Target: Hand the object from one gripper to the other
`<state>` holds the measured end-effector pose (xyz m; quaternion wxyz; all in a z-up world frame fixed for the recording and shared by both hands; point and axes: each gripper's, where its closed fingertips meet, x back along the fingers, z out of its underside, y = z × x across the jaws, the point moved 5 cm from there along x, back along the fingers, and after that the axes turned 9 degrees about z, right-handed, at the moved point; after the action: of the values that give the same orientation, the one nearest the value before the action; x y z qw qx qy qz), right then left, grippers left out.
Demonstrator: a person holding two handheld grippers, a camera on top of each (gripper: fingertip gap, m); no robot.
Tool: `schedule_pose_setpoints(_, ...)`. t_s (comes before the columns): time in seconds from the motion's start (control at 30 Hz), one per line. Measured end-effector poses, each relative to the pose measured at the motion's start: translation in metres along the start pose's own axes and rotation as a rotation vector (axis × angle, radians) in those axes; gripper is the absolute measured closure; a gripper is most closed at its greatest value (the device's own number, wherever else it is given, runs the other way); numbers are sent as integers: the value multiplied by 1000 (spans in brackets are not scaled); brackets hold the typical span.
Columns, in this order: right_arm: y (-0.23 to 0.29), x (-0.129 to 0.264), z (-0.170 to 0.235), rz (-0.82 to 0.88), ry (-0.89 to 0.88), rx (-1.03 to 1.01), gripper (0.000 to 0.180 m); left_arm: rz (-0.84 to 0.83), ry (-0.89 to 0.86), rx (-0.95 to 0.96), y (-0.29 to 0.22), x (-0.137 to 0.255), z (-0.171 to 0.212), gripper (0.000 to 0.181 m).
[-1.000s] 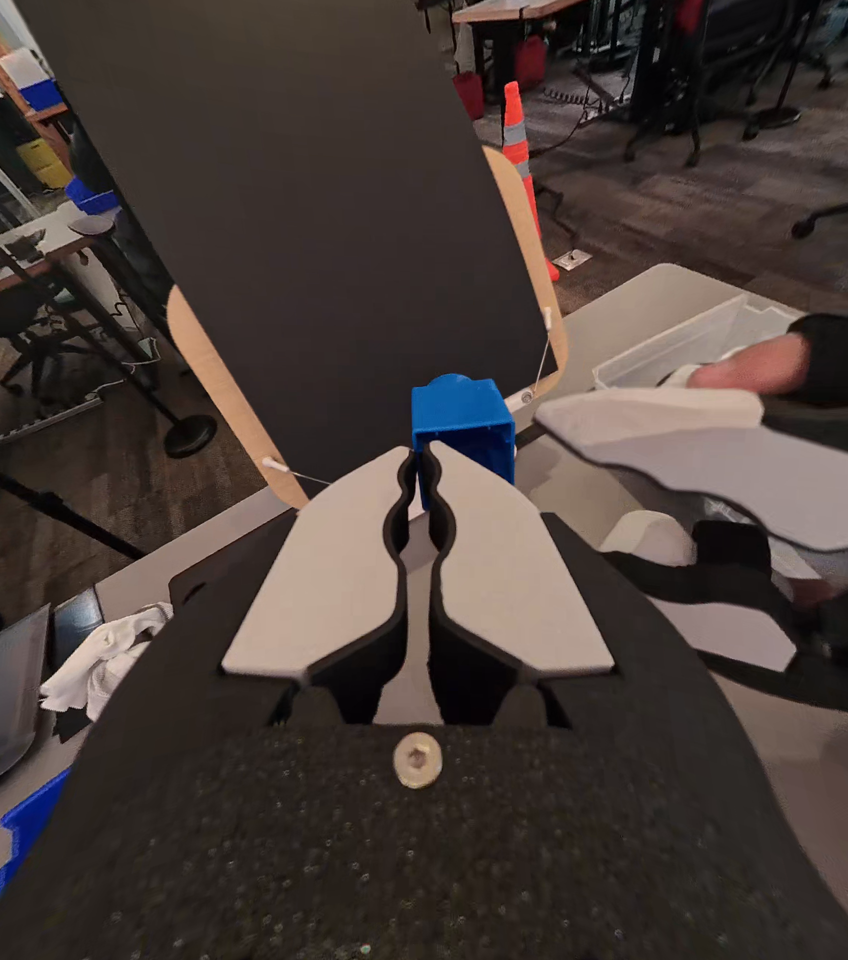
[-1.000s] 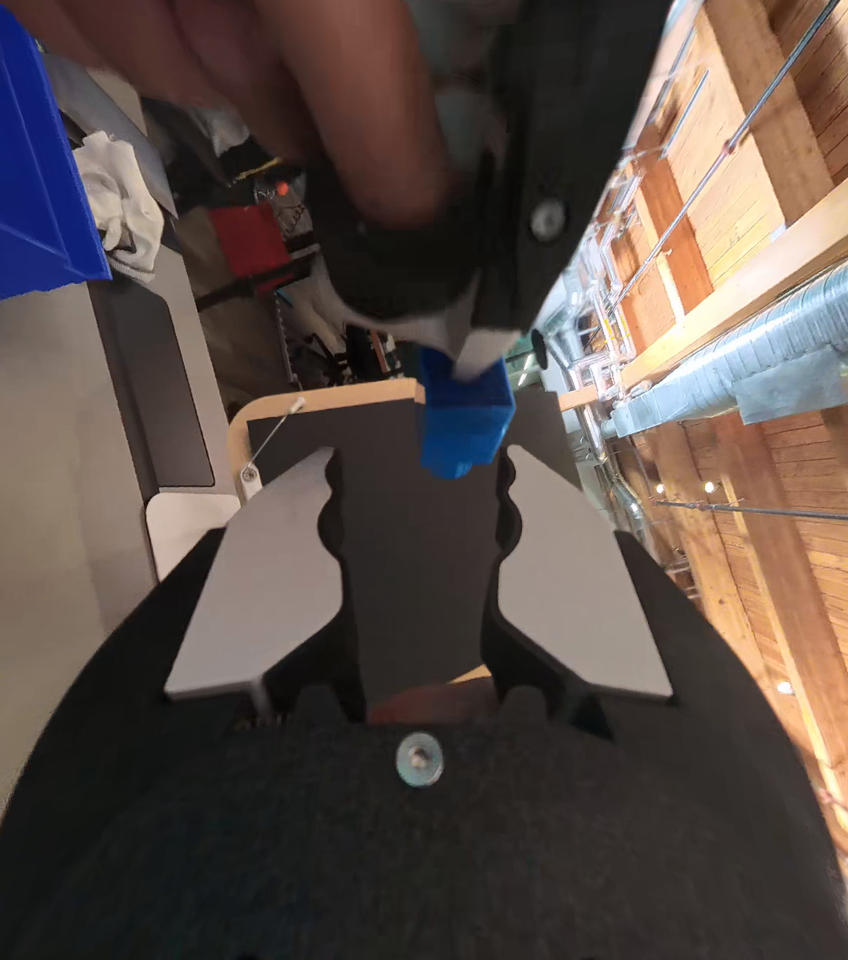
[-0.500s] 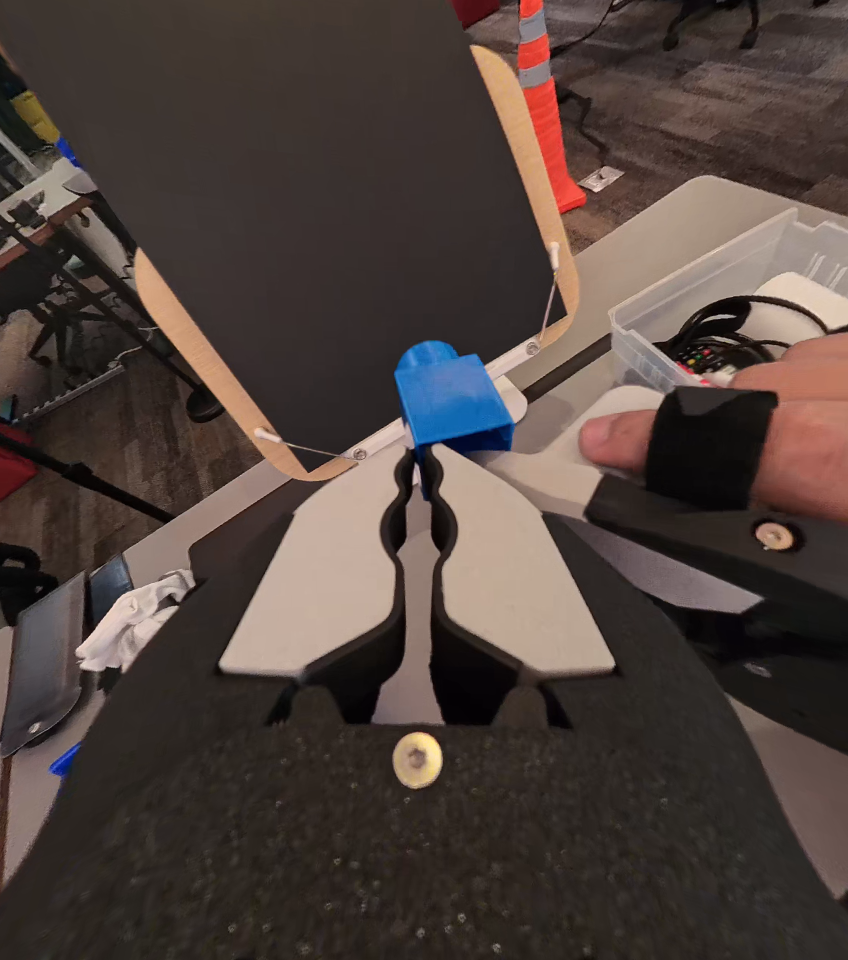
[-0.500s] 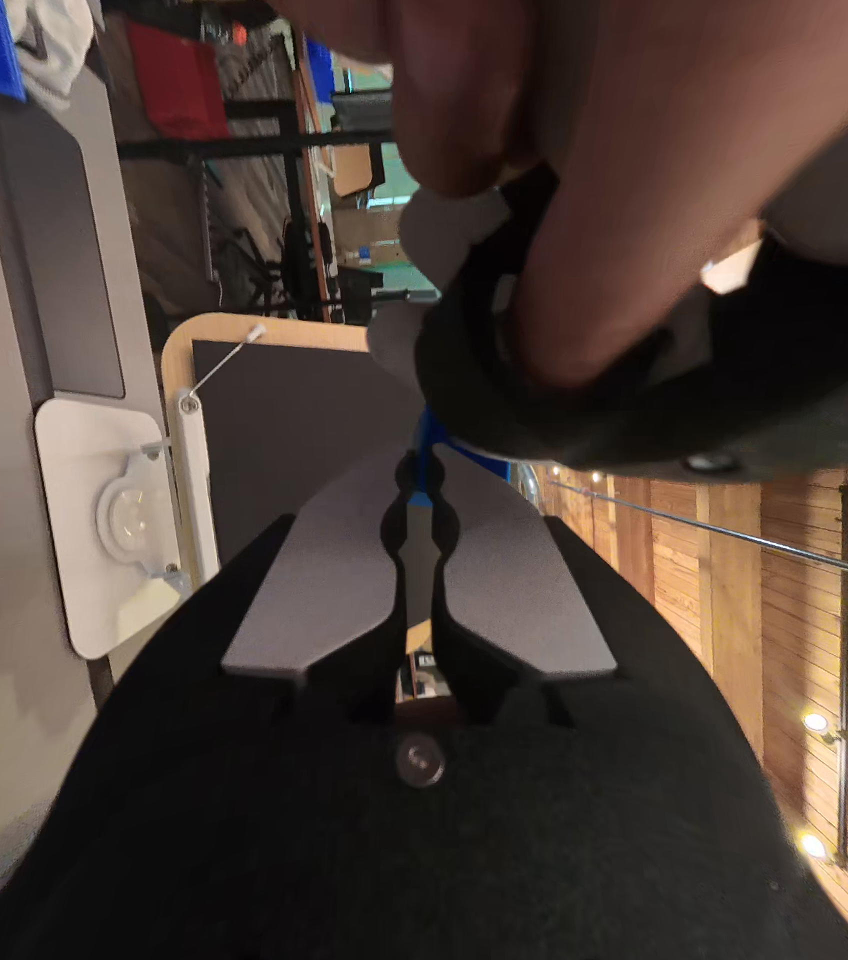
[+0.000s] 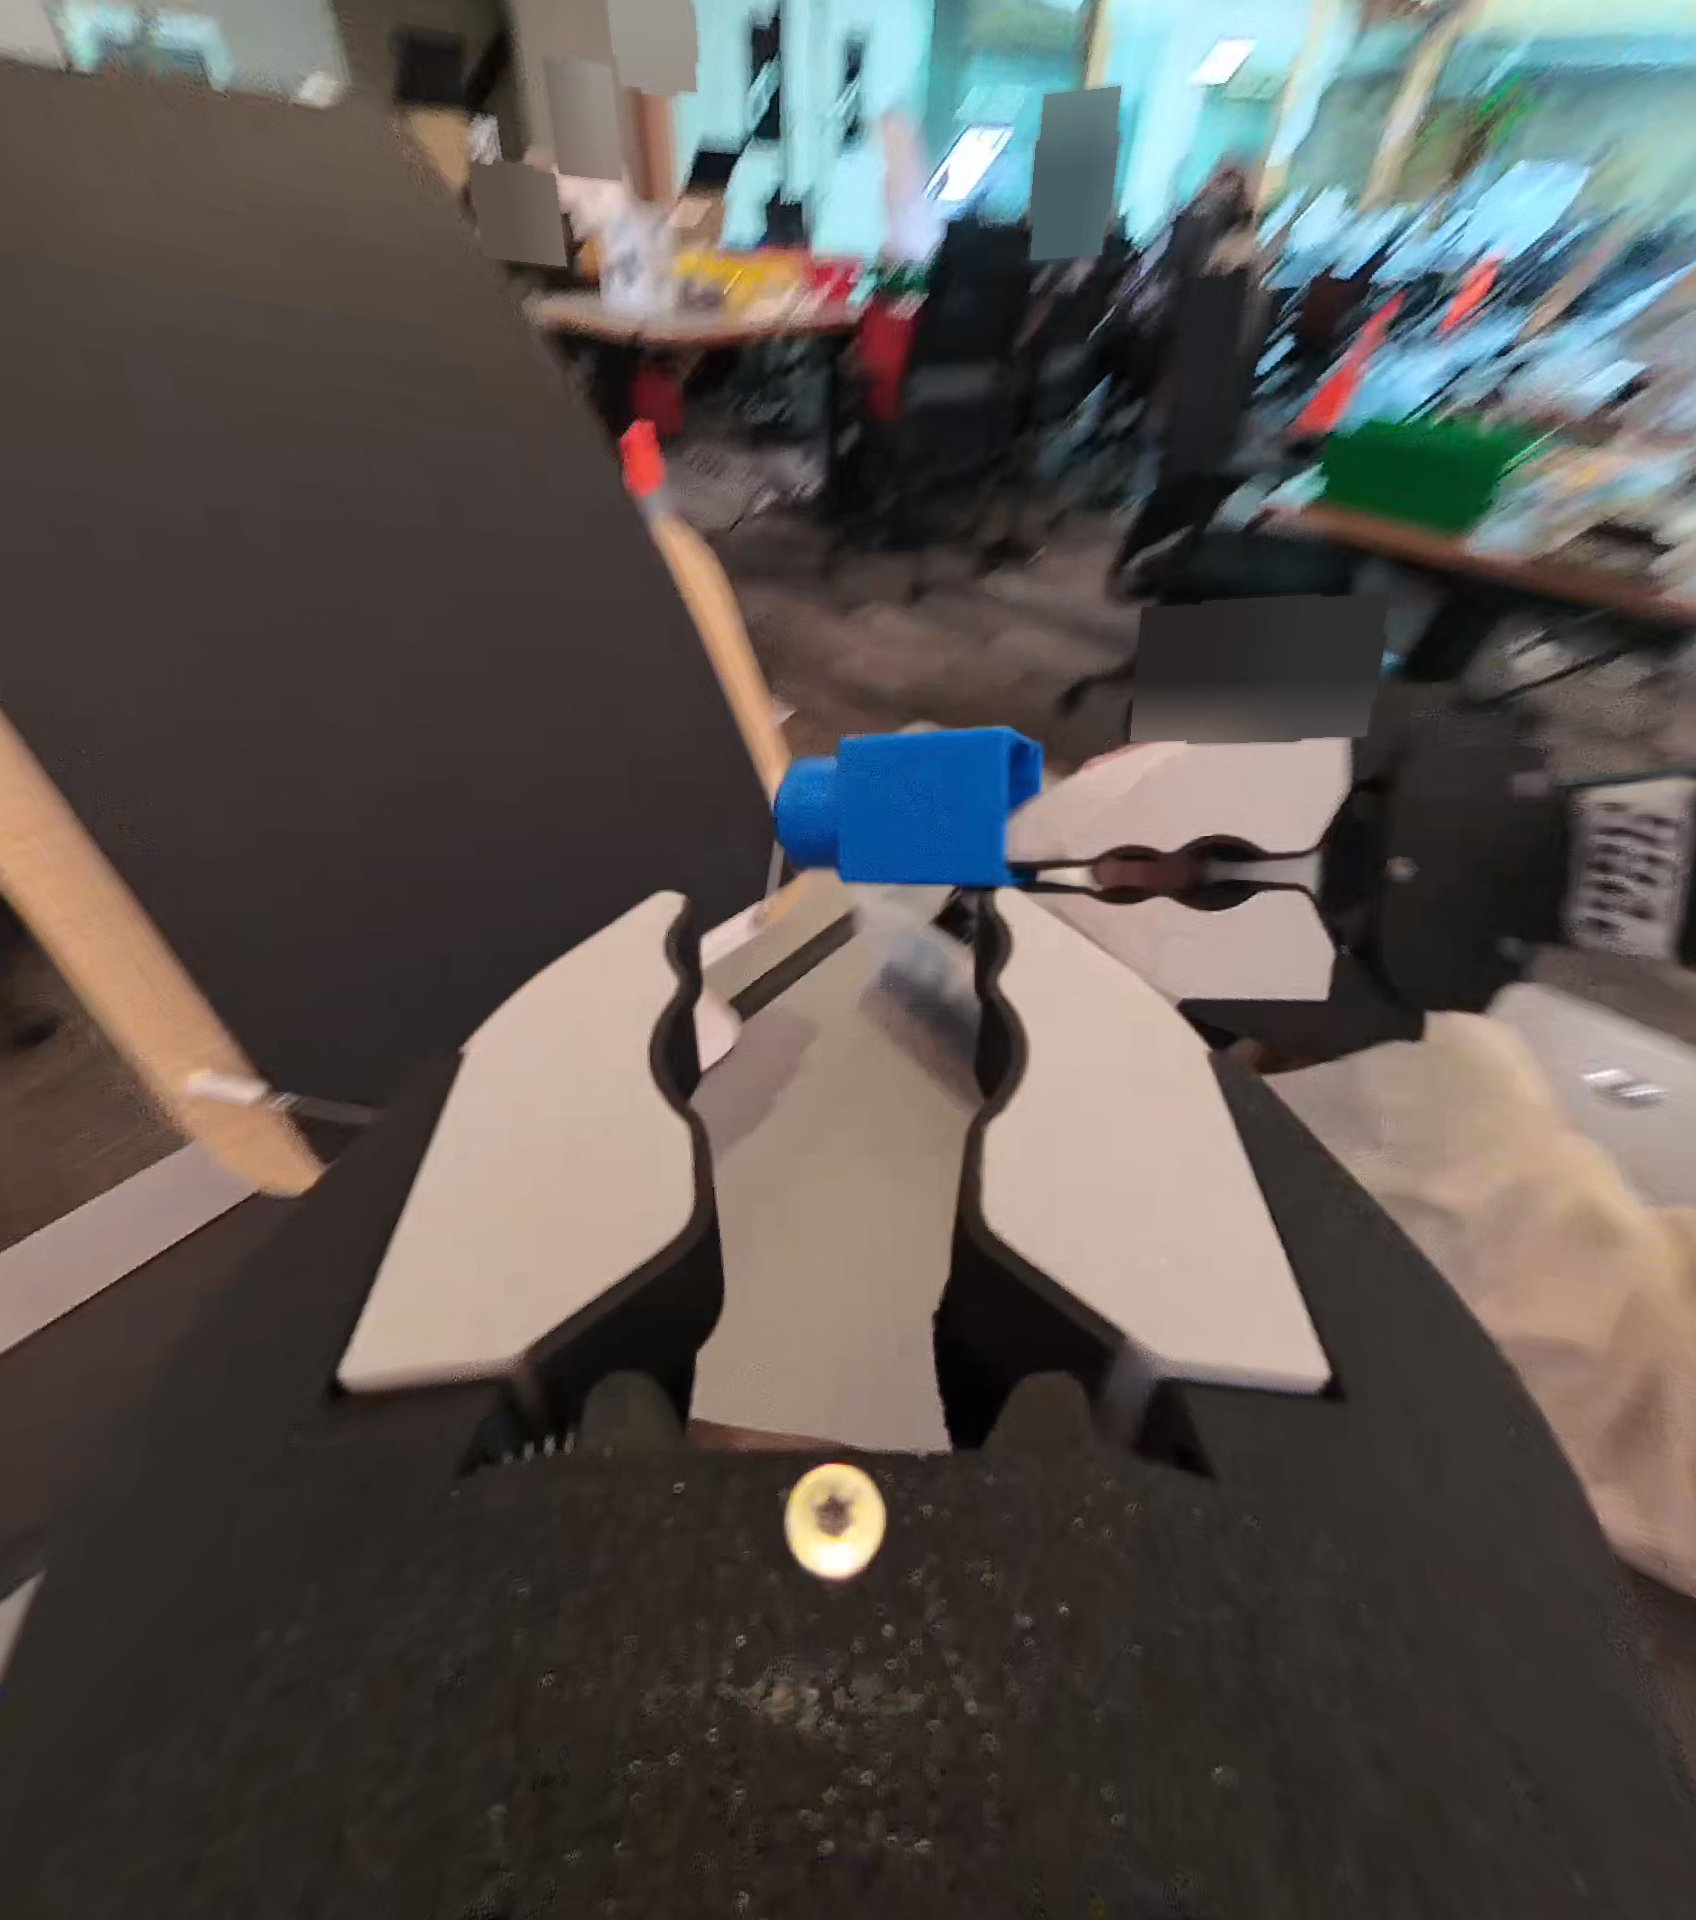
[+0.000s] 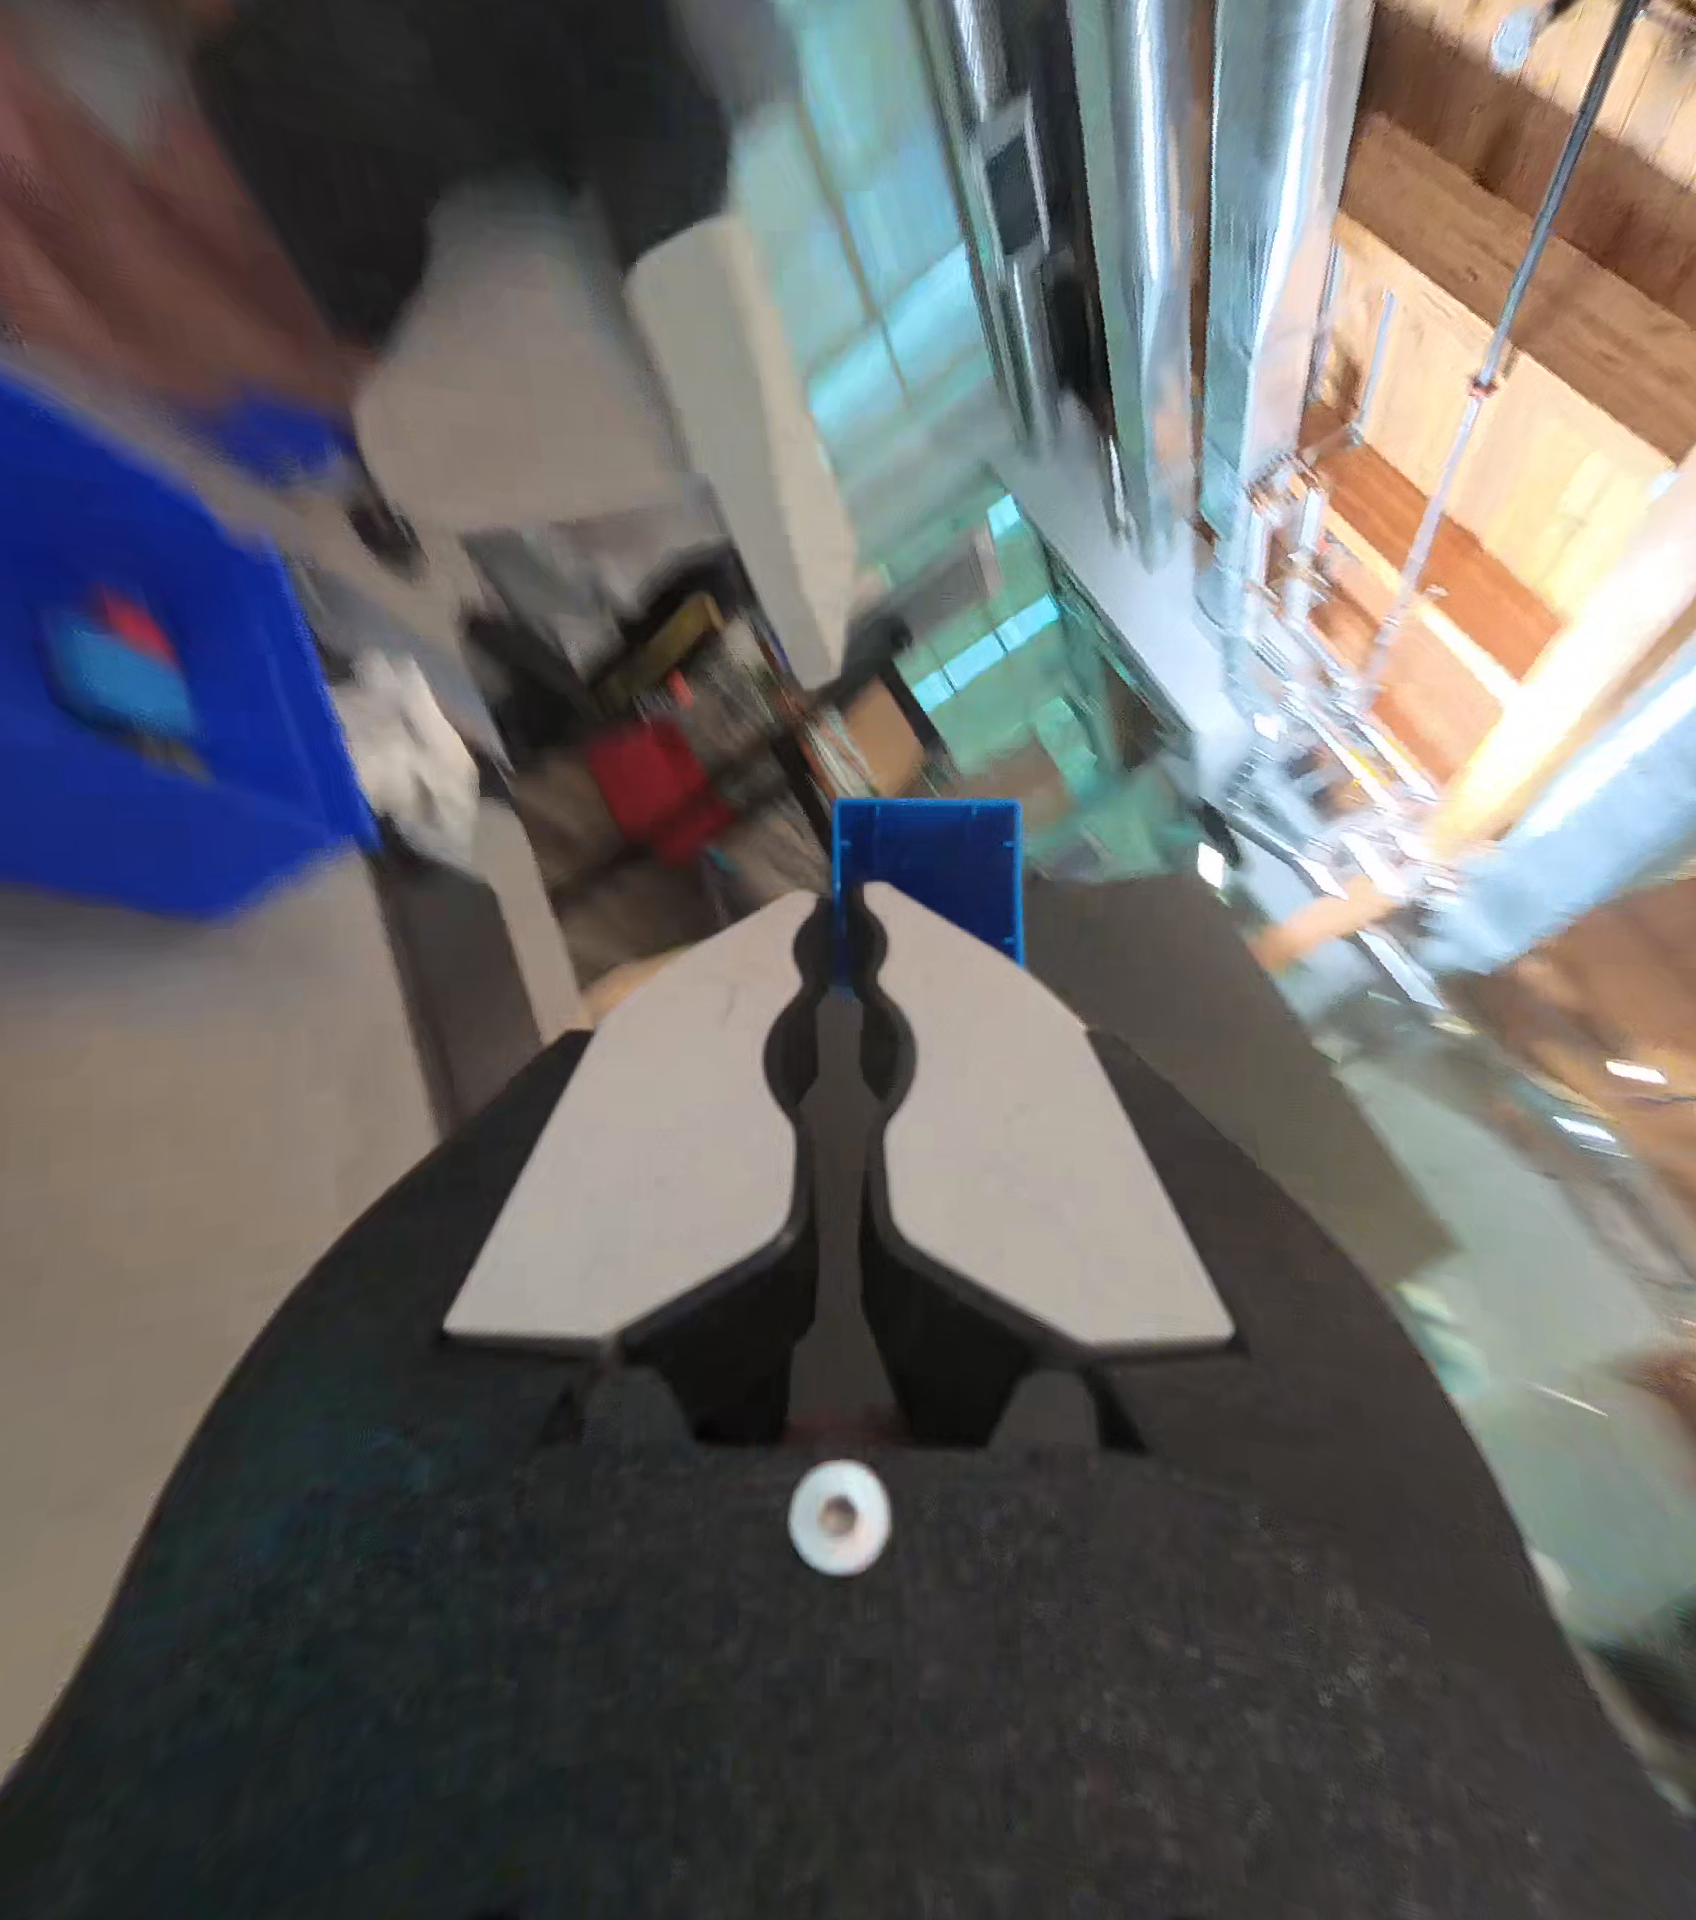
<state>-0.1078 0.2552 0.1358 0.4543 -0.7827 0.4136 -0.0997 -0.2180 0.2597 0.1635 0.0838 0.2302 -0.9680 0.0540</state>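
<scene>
Blue block (image 5: 911, 805) smooth matt plastic; claw (image 5: 828, 930) pads (image 5: 553, 1153) matt grey, body grainy black.

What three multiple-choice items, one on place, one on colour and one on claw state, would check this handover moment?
1. Where is the block?
A. Lying on the table
B. Clamped at the tips of the right claw
C. Between the fingers of the left claw

2. What colour is the block?
A. Blue
B. Red
C. Green

3. How does the left claw stand?
A. Shut on the block
B. Shut on nothing
C. Open, holding nothing

Key: 1 B, since in the right wrist view the two grey fingers pinch one wall of the block, and the left wrist view shows it held in the air by the other claw. 2 A, as it is plainly blue in both views. 3 C, because a wide gap lies between its fingers and the block sits beyond their tips.
</scene>
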Motion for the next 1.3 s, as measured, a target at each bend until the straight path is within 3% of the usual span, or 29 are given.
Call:
schedule_pose_setpoints(0.1,-21,22,-26,-147,-314,-421,177,263,-177,73,-6,16,-13,116)
schedule_pose_setpoints(0.17,-29,37,-37,-249,-505,-596,177,460,-210,156,-14,18,-14,104)
schedule_pose_setpoints(0.27,-25,42,-39,-269,-603,-566,177,708,-221,310,-27,12,-15,96)
schedule_pose_setpoints(0.37,-17,42,-41,-250,-619,-467,177,774,-168,369,-34,-4,-10,91)
schedule_pose_setpoints(0.47,-13,44,-47,-267,-642,-448,177,791,-157,394,-38,-13,-9,99)
schedule_pose_setpoints(0.6,-6,41,-44,-282,-595,-399,177,907,-173,413,-44,-10,-10,141)
schedule_pose_setpoints(0.67,-6,39,-43,-299,-588,-420,178,908,-161,417,-41,-10,-9,142)
schedule_pose_setpoints(0.83,-3,32,-35,-224,-505,-449,175,803,-162,391,-31,-11,-9,143)
schedule_pose_setpoints(0.9,-3,23,-28,-229,-364,-491,174,681,-186,345,-22,-13,-11,143)
schedule_pose_setpoints(0.93,-3,17,-24,-252,-273,-522,159,570,-211,288,-15,-13,-13,143)
schedule_pose_setpoints(1.0,0,5,-16,-244,-109,-596,129,277,-235,110,1,-12,-16,143)
schedule_pose_setpoints(1.03,2,2,-15,-244,-50,-621,123,147,-224,-3,5,-11,-17,143)
schedule_pose_setpoints(1.13,-4,-3,-18,-205,10,-800,123,-101,-181,-354,1,-6,-17,143)
schedule_pose_setpoints(1.3,-12,0,-13,-254,115,-1081,114,-340,15,-830,-11,-11,-1,143)
